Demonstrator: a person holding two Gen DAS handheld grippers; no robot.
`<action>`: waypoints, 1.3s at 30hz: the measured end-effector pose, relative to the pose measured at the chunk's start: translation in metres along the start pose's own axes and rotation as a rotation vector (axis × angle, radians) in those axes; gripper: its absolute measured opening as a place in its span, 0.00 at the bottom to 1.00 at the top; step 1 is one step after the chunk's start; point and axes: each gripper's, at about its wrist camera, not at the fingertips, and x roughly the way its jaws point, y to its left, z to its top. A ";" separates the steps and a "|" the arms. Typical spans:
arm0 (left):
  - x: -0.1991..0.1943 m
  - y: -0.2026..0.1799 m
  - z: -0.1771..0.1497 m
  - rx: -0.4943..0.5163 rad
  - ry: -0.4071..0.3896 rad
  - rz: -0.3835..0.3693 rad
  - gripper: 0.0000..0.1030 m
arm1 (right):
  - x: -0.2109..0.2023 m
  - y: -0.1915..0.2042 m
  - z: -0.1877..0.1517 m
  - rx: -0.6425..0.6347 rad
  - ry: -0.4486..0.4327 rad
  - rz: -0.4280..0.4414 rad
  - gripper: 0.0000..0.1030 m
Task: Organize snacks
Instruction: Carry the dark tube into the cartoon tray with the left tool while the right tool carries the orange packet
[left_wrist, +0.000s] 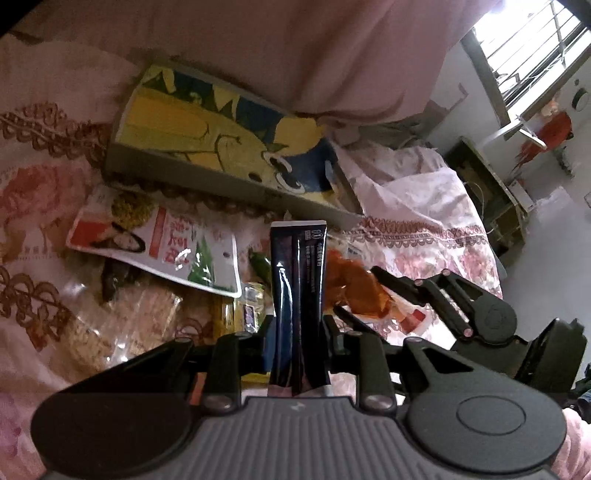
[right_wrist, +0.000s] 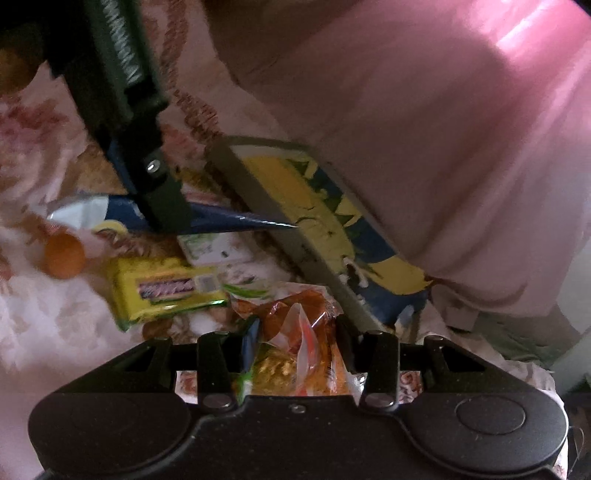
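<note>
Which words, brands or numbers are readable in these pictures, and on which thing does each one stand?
None can be read with certainty.
Dark blue packet: small white print, too small.
White and red snack bag: large red characters, upside down, not legible.
Yellow packet: label blurred.
Yellow and blue box: only a drawing.

The left gripper (left_wrist: 297, 332) points forward and down, its jaws clamped on a dark packet (left_wrist: 297, 295). At its 2 o'clock, the right gripper (right_wrist: 297, 343) angles down, jaws partly closed around an orange packet (right_wrist: 306, 332).
</note>
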 end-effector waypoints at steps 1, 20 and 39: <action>-0.001 -0.001 0.000 0.002 -0.008 0.009 0.27 | -0.001 -0.002 0.001 0.009 -0.006 -0.005 0.44; 0.033 -0.012 0.088 0.012 -0.253 0.177 0.27 | 0.062 -0.064 0.021 0.271 -0.134 -0.060 0.45; 0.100 0.038 0.134 -0.078 -0.411 0.408 0.27 | 0.157 -0.099 0.027 0.461 -0.078 0.110 0.45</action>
